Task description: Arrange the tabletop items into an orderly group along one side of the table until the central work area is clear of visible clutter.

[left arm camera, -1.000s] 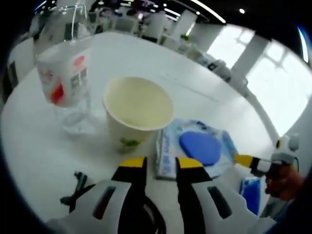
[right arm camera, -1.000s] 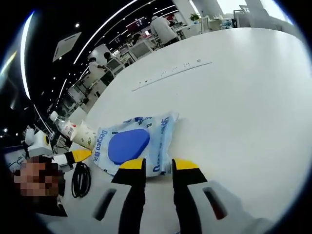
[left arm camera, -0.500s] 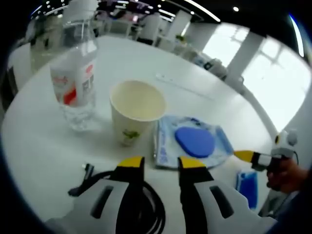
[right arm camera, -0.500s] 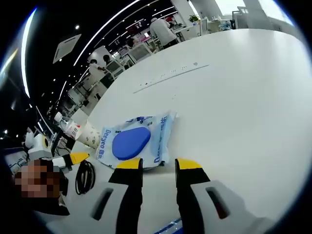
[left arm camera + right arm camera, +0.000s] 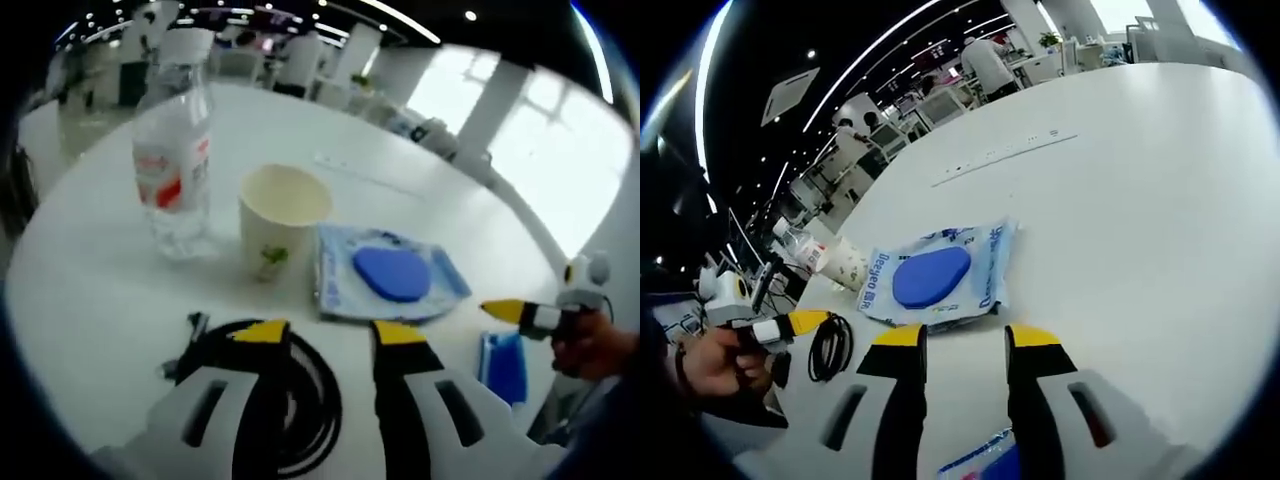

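- White round table (image 5: pixel 90 300) carries everything; pretty tidy row going on.
- Left gripper (image 5: pixel 330 335): yellow-tipped fingers set a narrow gap apart, holding nothing, hovering right over a coiled black cable (image 5: pixel 300 420).
- Just ahead of those fingers sits a wet wipes pack (image 5: pixel 385 285) with a blue lid, lying flat. A paper cup (image 5: pixel 278 225) stands upright beside it on the left, and a clear water bottle (image 5: pixel 175 165) further left.
- Small blue packet (image 5: pixel 505 365) lies off to the right of the fingers, near the right gripper.
- Right gripper (image 5: pixel 958 340): fingers slightly apart too, empty, with the wipes pack just ahead of the tips.
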The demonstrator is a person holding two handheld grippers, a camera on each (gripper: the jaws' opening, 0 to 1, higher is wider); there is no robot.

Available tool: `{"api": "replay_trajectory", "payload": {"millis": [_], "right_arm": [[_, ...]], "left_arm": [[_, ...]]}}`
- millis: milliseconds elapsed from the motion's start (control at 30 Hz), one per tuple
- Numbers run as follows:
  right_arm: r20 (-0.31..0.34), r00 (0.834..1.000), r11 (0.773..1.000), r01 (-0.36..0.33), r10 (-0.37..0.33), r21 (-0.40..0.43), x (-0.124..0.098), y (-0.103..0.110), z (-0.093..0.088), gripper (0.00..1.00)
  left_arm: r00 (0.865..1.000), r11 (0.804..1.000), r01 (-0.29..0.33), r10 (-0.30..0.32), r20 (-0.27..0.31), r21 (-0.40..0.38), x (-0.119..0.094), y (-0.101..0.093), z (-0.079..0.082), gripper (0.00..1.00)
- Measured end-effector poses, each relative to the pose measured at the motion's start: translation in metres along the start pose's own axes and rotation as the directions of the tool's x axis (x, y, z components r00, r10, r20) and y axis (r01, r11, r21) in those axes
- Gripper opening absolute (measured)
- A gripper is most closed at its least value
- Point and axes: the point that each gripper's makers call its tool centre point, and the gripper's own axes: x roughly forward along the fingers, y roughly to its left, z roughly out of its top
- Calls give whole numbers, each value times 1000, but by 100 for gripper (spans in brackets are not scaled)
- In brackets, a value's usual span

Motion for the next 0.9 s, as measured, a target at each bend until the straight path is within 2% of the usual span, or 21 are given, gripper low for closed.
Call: {"api": "replay_trajectory", "payload": {"millis": [233,667,900], "right_arm": [[13,1000,1000,-1,1,6,-10,4,-2,30],[38,999,1000,0,0,-13,-34,6,2,30],[47,999,1000,7,-5,-22,-43,7,1,30]], "left_arm": [[1000,1000,-9,9,-3,12,-12,7,-7,30],[999,996,-24,22,31,88,-42,22,5,29],[999,996,-32,29,37,88,-55,30,-2,29]]}}
